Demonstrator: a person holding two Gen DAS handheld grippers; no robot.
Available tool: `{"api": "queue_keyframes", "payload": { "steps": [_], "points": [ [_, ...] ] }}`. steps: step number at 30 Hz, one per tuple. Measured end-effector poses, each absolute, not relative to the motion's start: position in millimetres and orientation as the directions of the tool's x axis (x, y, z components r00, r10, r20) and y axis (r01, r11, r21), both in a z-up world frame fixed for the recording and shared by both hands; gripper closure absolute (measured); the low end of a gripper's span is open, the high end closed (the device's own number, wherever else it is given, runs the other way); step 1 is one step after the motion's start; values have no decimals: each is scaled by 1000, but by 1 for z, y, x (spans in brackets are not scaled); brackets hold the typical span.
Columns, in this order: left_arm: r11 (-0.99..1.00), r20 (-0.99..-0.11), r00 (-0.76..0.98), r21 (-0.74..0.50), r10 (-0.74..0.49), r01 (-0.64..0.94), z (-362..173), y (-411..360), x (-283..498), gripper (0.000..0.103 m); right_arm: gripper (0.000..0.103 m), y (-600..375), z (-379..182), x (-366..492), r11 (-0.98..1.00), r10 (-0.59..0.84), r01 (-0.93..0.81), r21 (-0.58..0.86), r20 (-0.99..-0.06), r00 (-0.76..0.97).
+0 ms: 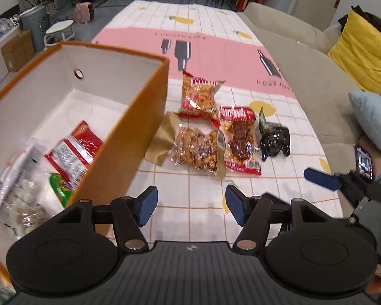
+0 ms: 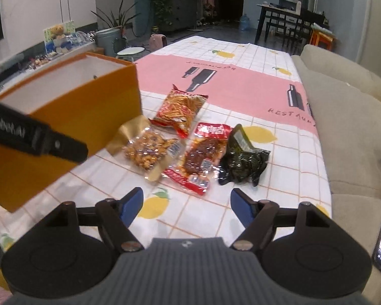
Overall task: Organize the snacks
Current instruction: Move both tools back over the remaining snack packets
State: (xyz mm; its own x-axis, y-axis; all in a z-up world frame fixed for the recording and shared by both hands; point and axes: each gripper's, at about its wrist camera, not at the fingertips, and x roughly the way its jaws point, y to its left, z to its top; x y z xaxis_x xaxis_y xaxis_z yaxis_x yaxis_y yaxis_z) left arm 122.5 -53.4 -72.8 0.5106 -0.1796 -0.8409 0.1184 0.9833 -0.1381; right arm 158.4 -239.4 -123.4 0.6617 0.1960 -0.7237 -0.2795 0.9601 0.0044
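both claws gaping, gripping nothing: left gripper (image 1: 191, 207), right gripper (image 2: 186, 208). four snack packs (image 1: 210, 137) lying at 12 o'clock, orange box (image 1: 129, 127) at 10. next: closing on nearest pack, carrying it boxward.

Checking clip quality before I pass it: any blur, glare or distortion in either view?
Left wrist view: packets inside the orange box smear with motion blur; strong fisheye bending. Right wrist view: softer overall, glare on the dark green packet, box edge blurred.
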Motion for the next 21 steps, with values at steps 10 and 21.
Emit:
{"api": "queue_keyframes", "payload": {
  "steps": [10, 21],
  "points": [
    [980, -821, 537, -146, -195, 133, -91, -62, 147, 23, 29, -239, -139, 177, 957, 179, -288, -37, -705, 686],
    [978, -831, 523, -114, -189, 172, -114, -85, 184, 18, 29, -256, -154, 214, 975, 97, -211, -76, -708, 700]
  ]
}}
